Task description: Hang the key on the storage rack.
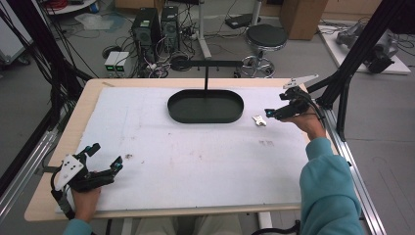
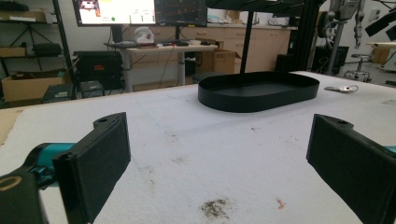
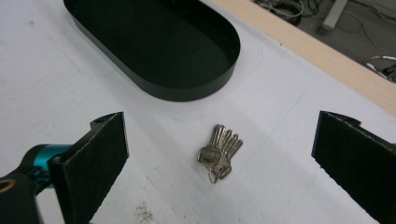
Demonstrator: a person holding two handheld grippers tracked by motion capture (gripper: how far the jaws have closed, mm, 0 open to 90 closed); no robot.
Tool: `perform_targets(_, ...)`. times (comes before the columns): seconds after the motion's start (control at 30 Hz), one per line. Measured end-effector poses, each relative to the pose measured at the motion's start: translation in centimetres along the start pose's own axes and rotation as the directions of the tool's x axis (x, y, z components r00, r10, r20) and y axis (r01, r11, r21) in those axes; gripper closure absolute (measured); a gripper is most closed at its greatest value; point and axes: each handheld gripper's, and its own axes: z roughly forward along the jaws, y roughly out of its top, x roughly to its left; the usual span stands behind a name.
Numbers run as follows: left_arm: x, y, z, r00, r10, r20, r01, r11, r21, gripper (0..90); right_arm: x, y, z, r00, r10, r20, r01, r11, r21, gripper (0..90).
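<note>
- A round black stool [image 1: 266, 38] stands on the floor behind the table.
- Two computer towers [image 1: 155, 27] stand there too (many cables around them).
- Monitors [image 2: 140, 11] glow on a desk.

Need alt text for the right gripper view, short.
A bunch of keys lies flat on the white table, framed between the open right tongs, which do not touch it. An empty black oval tray sits just beyond, apart from the keys.
</note>
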Motion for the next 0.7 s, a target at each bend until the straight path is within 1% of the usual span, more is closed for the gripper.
perform_targets(0.03,0.0,0.0,0.0,1.0000,0.001,0.000,-0.001,1.0000,0.001,6.7,-0.2,0.0,0.5,1.0000,-0.005,0.004,0.005,1.000,0.024,2.9)
perform_targets(0.07,0.0,0.0,0.0,1.0000,0.001,0.001,-0.001,1.0000,0.000,6.7,-0.2,0.0,0.5,1.0000,-0.005,0.004,0.005,1.000,0.024,2.9)
perform_targets(0.1,0.0,0.0,0.0,1.0000,0.002,0.000,-0.002,1.0000,0.001,6.7,-0.3,0.1,0.9,0.9998,-0.019,0.009,0.019,0.998,0.055,2.9)
perform_targets(0.17,0.0,0.0,0.0,1.0000,0.002,0.001,-0.002,1.0000,0.000,6.7,-0.4,0.3,1.4,0.9994,-0.034,0.010,0.032,0.995,0.095,2.9)
perform_targets(0.2,0.0,0.0,0.0,1.0000,0.003,0.000,-0.003,1.0000,0.001,6.7,-0.4,0.3,1.4,0.9994,-0.034,0.010,0.032,0.995,0.095,2.9)
perform_targets(0.23,0.0,0.0,0.0,1.0000,0.003,0.001,-0.003,1.0000,0.001,6.7,-0.4,0.6,1.9,0.9991,-0.042,0.005,0.042,0.992,0.117,2.9)
perform_targets(0.3,0.0,0.0,0.0,1.0000,0.004,0.001,-0.004,1.0000,0.001,6.7,-0.5,0.8,2.4,0.9987,-0.052,0.001,0.051,0.988,0.143,2.9)
perform_targets(0.33,0.0,0.0,0.0,1.0000,0.003,0.002,-0.003,1.0000,0.000,6.7,-0.5,0.8,2.4,0.9987,-0.052,0.001,0.051,0.988,0.143,2.9)
perform_targets(0.37,0.0,0.0,0.0,1.0000,0.003,0.000,-0.003,1.0000,-0.001,6.7,-0.5,0.9,2.9,0.9983,-0.059,0.001,0.058,0.984,0.166,2.9)
perform_targets(0.43,0.0,0.0,0.0,1.0000,0.004,0.000,-0.004,1.0000,-0.001,6.7,-0.6,0.9,3.1,0.9982,-0.060,-0.002,0.059,0.984,0.170,3.0)
perform_targets(0.53,0.0,0.0,0.0,1.0000,0.005,0.000,-0.005,1.0000,-0.001,6.7,-0.7,0.6,4.1,0.9975,-0.069,-0.011,0.070,0.971,0.229,3.0)
perform_targets(0.6,0.0,0.0,0.0,1.0000,0.004,0.001,-0.004,1.0000,-0.001,6.7,-0.8,0.4,4.6,0.9977,-0.064,-0.021,0.067,0.962,0.264,3.1)
perform_targets(0.63,0.0,0.0,0.0,1.0000,0.003,0.001,-0.003,1.0000,0.000,6.7,-0.8,0.4,4.6,0.9977,-0.064,-0.021,0.067,0.962,0.264,3.1)
perform_targets(0.7,0.0,0.0,0.0,1.0000,0.003,0.001,-0.003,1.0000,0.001,6.7,-0.9,0.1,5.0,0.9980,-0.050,-0.039,0.059,0.956,0.288,5.1)
